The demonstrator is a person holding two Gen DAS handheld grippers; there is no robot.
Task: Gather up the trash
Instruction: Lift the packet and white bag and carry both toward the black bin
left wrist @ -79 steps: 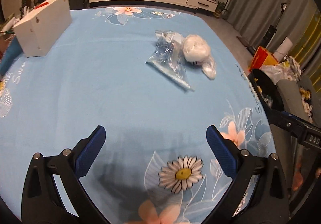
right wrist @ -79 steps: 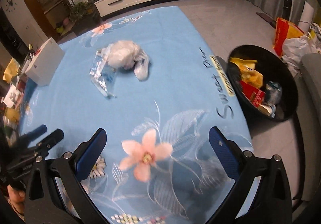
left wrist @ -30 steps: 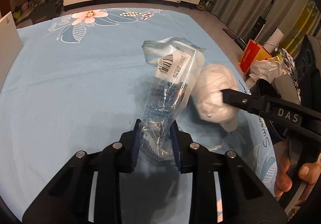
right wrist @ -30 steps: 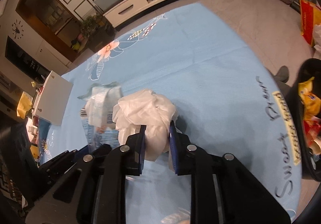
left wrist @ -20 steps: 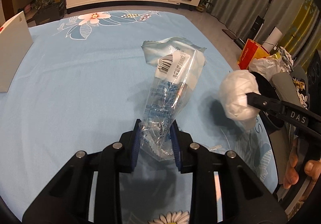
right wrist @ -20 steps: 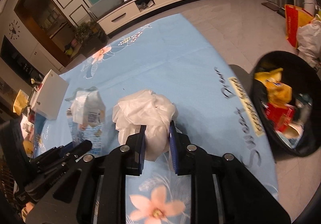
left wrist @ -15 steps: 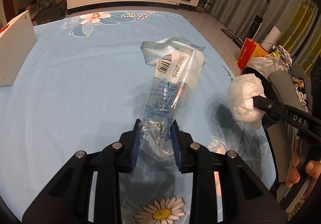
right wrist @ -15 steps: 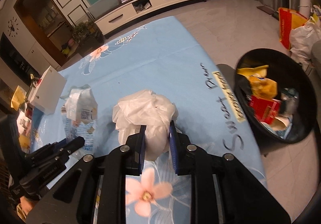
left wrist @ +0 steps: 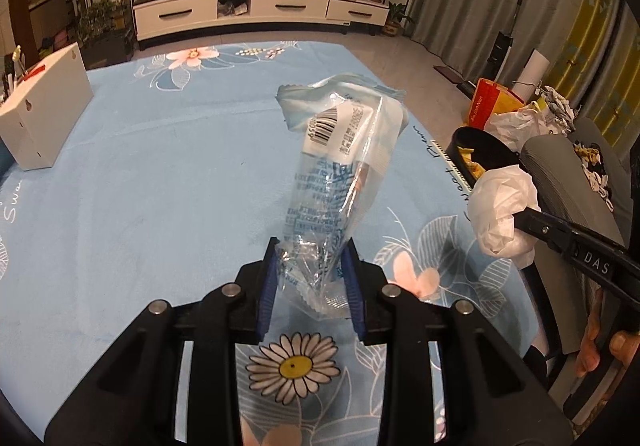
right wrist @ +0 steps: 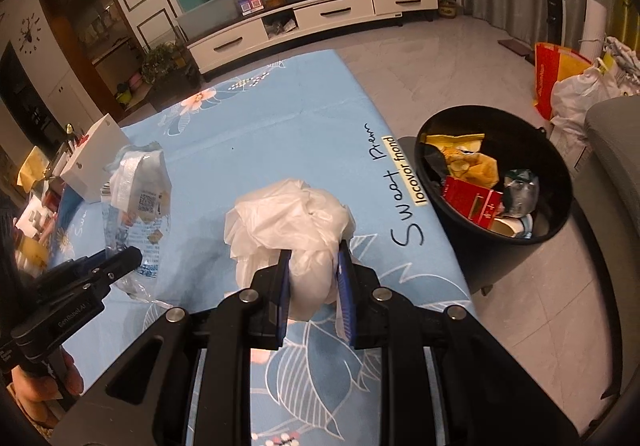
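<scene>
Left gripper [left wrist: 311, 278] pinching one clear plastic wrapper [left wrist: 340, 170] upright at 12 o'clock; right gripper [right wrist: 313, 286] clamped on one crumpled white bag [right wrist: 292, 222]. Both lifted off the blue floral tablecloth [left wrist: 140, 182], carried nearer the table's right edge than half a second ago. One black trash bin [right wrist: 556, 214] with rubbish at 2 o'clock, one white box [left wrist: 40, 114] at 10.

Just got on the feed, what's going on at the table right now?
A person is clearing trash with two handheld grippers. The left gripper is shut on a clear plastic wrapper, held up above the blue tablecloth. The right gripper is shut on a crumpled white plastic bag, also lifted. A black trash bin with other rubbish in it stands on the floor beside the table's right edge. Neither piece is over it yet.
</scene>
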